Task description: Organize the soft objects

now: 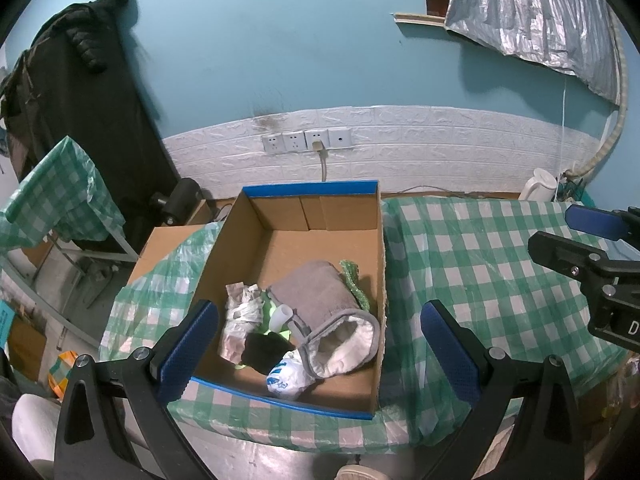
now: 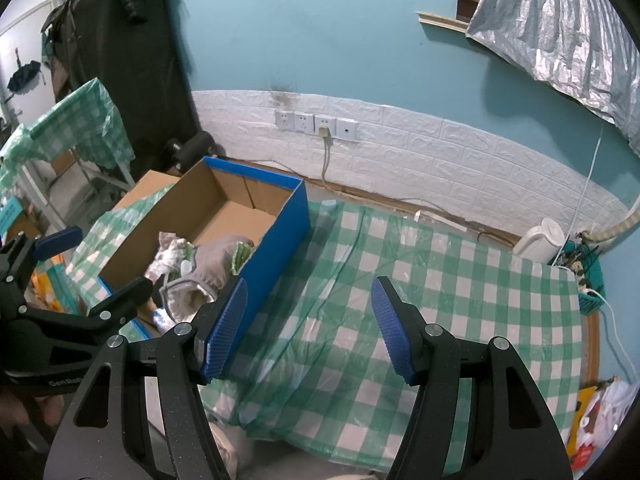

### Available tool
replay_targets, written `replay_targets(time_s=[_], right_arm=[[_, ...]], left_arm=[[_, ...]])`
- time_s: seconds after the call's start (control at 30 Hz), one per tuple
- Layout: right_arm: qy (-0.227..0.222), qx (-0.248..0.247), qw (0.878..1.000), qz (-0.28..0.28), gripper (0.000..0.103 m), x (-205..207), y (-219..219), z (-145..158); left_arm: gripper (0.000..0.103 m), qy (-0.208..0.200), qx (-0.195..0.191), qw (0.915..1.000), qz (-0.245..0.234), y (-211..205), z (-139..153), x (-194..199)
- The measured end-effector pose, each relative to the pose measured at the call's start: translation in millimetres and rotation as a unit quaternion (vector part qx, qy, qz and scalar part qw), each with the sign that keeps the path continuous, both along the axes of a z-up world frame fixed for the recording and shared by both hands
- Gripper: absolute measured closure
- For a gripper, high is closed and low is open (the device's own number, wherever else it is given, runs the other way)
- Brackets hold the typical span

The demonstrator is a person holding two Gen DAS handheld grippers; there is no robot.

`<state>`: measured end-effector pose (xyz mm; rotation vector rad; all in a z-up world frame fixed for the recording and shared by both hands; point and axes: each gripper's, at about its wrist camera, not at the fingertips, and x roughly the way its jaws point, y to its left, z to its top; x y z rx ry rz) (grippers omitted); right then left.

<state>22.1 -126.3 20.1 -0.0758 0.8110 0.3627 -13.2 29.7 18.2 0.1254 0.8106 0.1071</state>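
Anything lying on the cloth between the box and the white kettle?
No. In the right wrist view the stretch of checked cloth between the box and the kettle is bare, only wrinkled.

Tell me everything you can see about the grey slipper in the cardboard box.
The grey slipper is soft, with a grey fabric outside, grey edging round the opening and a white fleecy lining. It lies on its side on the floor of the cardboard box, opening toward the camera. A green scrubby cloth sits against its far side; a black item and a white-and-blue plastic bag sit at its opening.
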Motion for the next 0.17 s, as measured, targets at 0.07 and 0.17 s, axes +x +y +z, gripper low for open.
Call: replay_targets(time_s=[0.07, 0.17], right_arm=[[0.001, 0.0, 1.0, 0.0, 0.039, -0.5, 0.9, -0.2], [0.0, 0.0, 1.0, 0.0, 0.039, -0.4, 1.1, -0.1]], left_arm=[[0.001, -0.001, -0.001, 1.0, 0.0, -0.7, -0.6, -0.7], [0.001, 0.0, -0.002, 1.0, 0.0, -0.3, -0.7, -0.5]])
